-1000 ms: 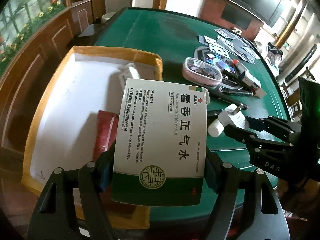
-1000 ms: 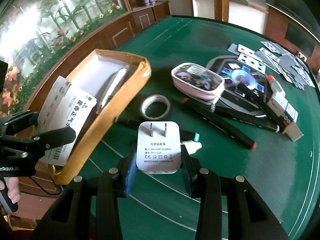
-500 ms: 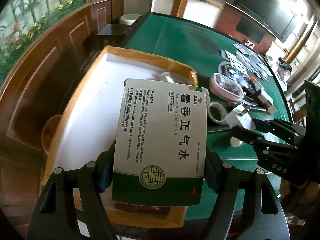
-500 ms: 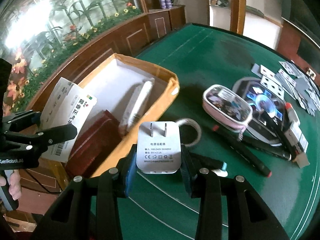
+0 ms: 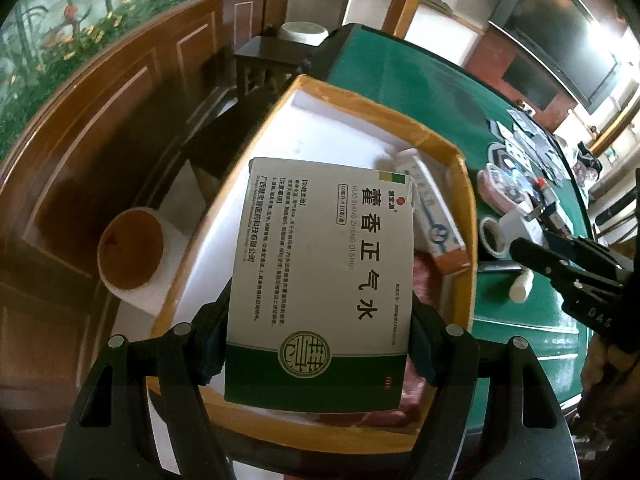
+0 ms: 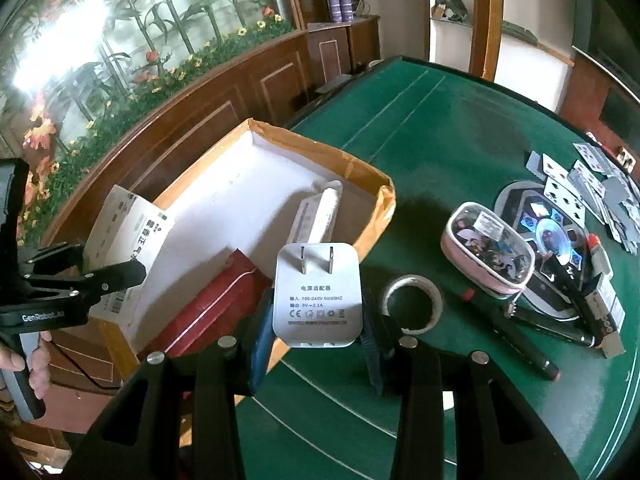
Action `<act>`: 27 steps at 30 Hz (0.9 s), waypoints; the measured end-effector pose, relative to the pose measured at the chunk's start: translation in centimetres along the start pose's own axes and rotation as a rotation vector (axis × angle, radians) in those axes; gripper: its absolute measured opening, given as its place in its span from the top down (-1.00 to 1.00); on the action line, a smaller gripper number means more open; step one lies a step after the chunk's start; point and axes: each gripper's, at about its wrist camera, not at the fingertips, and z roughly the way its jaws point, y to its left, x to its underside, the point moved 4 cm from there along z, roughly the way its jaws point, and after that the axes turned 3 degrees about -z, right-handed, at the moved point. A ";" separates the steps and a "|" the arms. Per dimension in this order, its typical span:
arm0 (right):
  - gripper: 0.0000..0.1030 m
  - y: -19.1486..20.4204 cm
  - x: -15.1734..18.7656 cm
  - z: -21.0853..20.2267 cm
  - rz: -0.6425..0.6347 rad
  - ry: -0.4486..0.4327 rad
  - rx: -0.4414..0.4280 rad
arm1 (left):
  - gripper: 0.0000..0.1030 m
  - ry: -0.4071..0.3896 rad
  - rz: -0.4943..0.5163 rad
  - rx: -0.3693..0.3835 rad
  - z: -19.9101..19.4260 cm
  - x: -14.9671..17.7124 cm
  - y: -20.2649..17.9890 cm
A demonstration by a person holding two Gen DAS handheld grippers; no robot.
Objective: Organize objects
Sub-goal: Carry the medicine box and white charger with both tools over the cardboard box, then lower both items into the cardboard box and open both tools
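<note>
My left gripper (image 5: 316, 348) is shut on a white and green medicine box (image 5: 324, 272) and holds it above the near end of the cardboard box (image 5: 466, 168). The medicine box also shows in the right wrist view (image 6: 124, 232). My right gripper (image 6: 318, 344) is shut on a white power adapter (image 6: 318, 296), prongs up, above the cardboard box's right wall (image 6: 380, 216). Inside the box lie a white tube carton (image 6: 316, 216) and a red case (image 6: 208, 312).
On the green table (image 6: 440, 120) lie a tape roll (image 6: 412, 300), a pink pouch (image 6: 488, 248), black pens (image 6: 520, 344), a round disc (image 6: 552, 232) and playing cards (image 6: 592, 184). A wooden wall panel (image 5: 100, 128) and a round stool (image 5: 132, 252) stand left of the table.
Both grippers have moved left with their loads. The medicine box now hangs over the cardboard box's near end, and the adapter has come over the box's right wall.
</note>
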 end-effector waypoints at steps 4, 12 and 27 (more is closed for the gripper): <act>0.25 1.2 -0.6 0.9 -0.005 0.010 -0.012 | -0.42 0.018 -0.018 -0.001 0.6 0.5 1.7; 0.25 4.3 -2.1 3.9 -0.042 0.033 -0.039 | -0.42 0.074 0.003 -0.009 2.0 2.2 2.4; 0.25 5.8 -6.3 10.4 -0.031 0.046 -0.029 | -0.42 0.140 0.075 -0.002 3.8 4.2 1.3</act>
